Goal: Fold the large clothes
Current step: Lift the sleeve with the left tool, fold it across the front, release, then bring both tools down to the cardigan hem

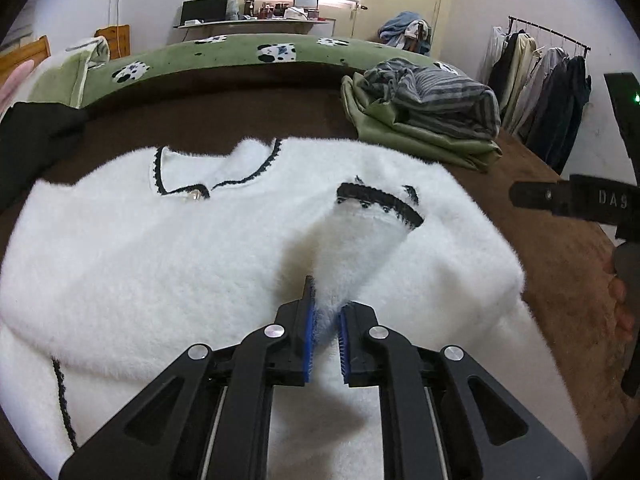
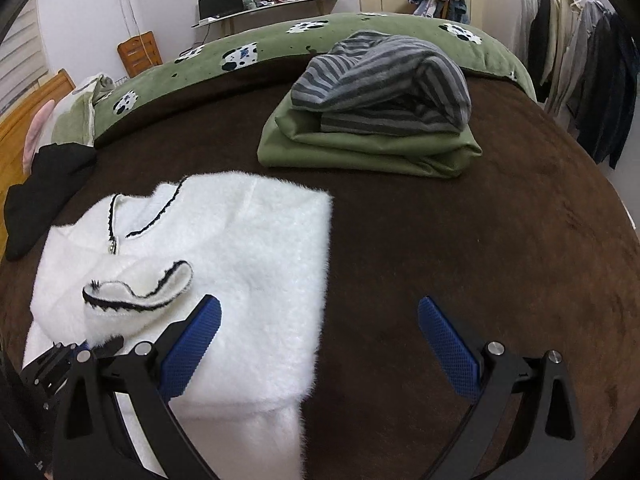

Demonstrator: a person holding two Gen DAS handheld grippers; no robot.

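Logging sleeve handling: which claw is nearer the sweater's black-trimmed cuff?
Left. The left claw is shut on the sleeve just below the black-trimmed cuff. The right claw is open, empty, off to the cuff's side over the sweater's edge.

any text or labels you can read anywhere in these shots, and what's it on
"DA9" in pale raised letters on the black body of the right gripper, seen at the edge of the left wrist view; the lettering may run on past what shows.
Bottles and boxes on the desk by the window: any labels are too small and blurred to read.
White fluffy sweater, striped garment, green blanket: no writing visible.
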